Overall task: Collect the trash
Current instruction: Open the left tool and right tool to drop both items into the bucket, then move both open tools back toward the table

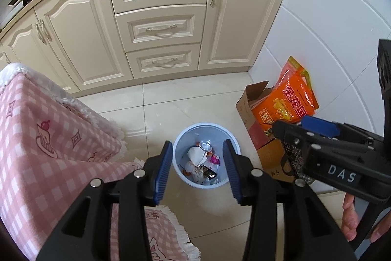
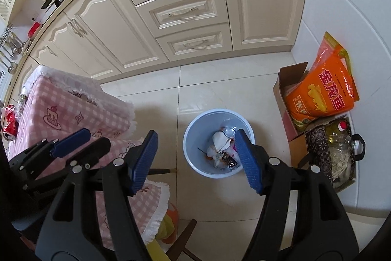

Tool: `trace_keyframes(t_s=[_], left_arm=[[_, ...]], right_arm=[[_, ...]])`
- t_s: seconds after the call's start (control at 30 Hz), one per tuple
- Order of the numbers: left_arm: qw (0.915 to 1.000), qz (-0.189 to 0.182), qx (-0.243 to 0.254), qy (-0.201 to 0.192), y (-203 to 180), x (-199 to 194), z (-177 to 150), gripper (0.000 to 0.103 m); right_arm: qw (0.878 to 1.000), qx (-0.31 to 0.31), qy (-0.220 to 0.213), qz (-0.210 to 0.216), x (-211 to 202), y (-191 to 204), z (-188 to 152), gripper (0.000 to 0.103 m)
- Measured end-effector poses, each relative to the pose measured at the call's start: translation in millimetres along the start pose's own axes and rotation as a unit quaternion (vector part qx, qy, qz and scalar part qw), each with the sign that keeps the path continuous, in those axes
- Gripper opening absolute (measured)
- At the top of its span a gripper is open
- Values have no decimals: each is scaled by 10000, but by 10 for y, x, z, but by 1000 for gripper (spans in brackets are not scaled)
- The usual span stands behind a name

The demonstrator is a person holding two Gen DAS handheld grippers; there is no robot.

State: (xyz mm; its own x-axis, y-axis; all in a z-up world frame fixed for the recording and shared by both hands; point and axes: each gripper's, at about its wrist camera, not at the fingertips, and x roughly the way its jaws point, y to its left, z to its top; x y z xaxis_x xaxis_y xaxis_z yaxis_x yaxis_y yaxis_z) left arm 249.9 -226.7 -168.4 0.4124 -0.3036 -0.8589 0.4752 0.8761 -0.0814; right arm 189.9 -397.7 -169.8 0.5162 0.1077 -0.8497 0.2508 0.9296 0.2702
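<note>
Blue bin point(image 1: 206, 131) sits on the floor below both grippers, full of trash point(image 1: 202, 164) — a can, paper, wrappers. Left gripper point(image 1: 196, 169) has its fingers partly apart, holding nothing. Right gripper point(image 2: 196, 159) is wide apart, empty too. Far right — an orange bag point(image 2: 322, 89) in a box point(image 2: 281, 92).

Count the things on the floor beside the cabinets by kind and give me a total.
Trash bin: 1
Cardboard boxes: 2
Orange bag: 1
Oil bottle: 1
Total: 5
</note>
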Motion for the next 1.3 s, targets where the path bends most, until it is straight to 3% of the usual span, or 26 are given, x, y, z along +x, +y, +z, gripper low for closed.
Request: trace_keyframes(t_s=[0.67, 0.9, 1.3], left_arm=[[9976, 32, -56, -691, 42, -799, -262, 49], [9941, 97, -220, -1053, 254, -1208, -443, 56], [9836, 378, -808, -1566, 937, -1864, -802, 65]], right_arm=[[9989, -111, -458, -5, -587, 297, -294, 68], [9969, -314, -717, 94, -811, 639, -416, 74], [9898, -983, -941, 428, -970, 1472, -521, 83]])
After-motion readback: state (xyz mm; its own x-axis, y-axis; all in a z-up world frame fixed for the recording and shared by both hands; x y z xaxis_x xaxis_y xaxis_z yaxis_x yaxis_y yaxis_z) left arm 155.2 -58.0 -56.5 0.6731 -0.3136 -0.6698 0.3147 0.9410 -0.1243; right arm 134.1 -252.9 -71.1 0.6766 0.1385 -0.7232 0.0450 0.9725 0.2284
